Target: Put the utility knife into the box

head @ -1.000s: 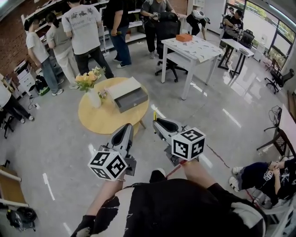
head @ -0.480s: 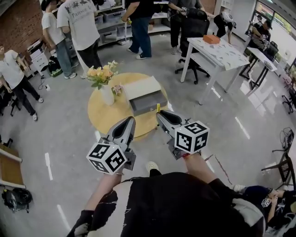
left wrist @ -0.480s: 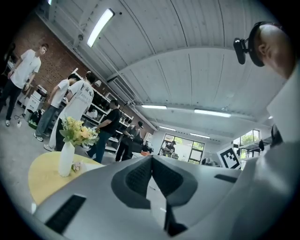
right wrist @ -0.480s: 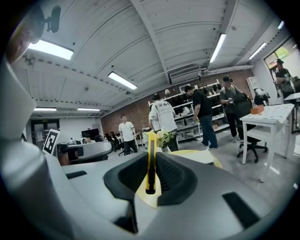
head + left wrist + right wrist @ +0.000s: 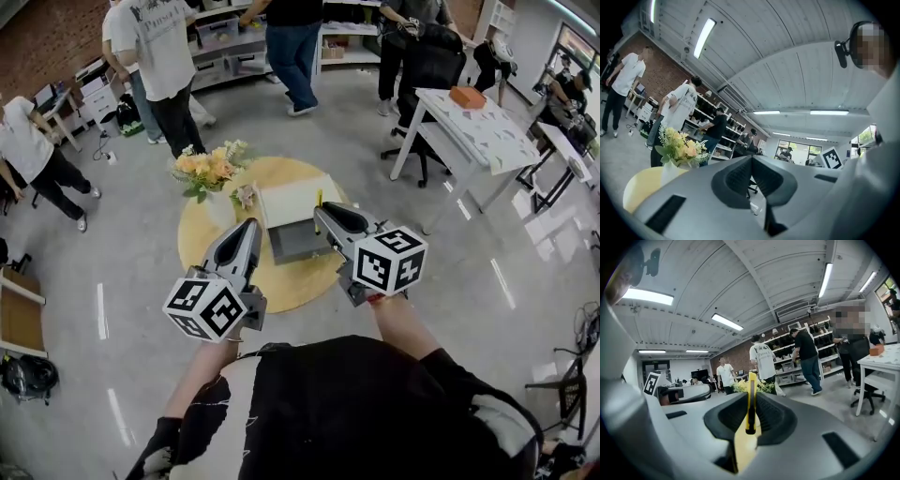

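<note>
While the utility knife (image 5: 750, 404) is pinched edge-on between the right gripper's (image 5: 323, 212) pads, it's not in the box (image 5: 292, 244) yet; it's held up near the round table (image 5: 211, 270), with the box just past the jaw tips at 12 o'clock. Pickup looks done. What's left, I'd say: reach over, lower, release. Left gripper (image 5: 247, 230) has its jaws pressed together on nothing. Flower vase (image 5: 214, 178) is at 10 o'clock from the box. Can't tell if the box is open: white top, grey body, and the right gripper covers its near corner. Blade state unreadable; from above only a yellow tip shows.
</note>
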Demonstrator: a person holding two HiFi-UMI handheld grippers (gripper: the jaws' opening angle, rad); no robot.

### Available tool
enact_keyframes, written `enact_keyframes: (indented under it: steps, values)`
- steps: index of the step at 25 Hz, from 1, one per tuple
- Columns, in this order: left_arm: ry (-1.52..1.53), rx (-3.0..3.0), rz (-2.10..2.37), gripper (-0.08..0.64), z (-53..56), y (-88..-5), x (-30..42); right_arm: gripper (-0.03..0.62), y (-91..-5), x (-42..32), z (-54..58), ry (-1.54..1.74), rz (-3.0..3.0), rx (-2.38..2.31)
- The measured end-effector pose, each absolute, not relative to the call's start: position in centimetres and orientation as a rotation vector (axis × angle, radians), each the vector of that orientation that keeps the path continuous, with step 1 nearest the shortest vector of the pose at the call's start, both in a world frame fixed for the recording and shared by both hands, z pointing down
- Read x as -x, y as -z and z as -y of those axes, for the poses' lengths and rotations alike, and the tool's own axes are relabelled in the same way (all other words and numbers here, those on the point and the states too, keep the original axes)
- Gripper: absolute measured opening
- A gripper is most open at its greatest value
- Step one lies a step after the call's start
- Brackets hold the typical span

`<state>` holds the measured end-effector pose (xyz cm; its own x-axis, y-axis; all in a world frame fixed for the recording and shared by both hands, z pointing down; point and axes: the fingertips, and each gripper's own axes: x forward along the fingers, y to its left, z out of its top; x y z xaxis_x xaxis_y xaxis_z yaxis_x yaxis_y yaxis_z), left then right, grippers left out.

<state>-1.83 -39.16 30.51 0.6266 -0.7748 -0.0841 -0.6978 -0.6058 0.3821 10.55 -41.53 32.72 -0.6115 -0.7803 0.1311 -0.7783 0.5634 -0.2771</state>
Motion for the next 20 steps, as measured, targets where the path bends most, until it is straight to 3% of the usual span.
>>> enact_keyframes:
  steps: [20]
  values:
    - [0.35,-2.358,1.429,0.011,44.3,-34.4,5.8,0.059,-42.6,-11.1,50.3,0.675,-2.915,1.373]
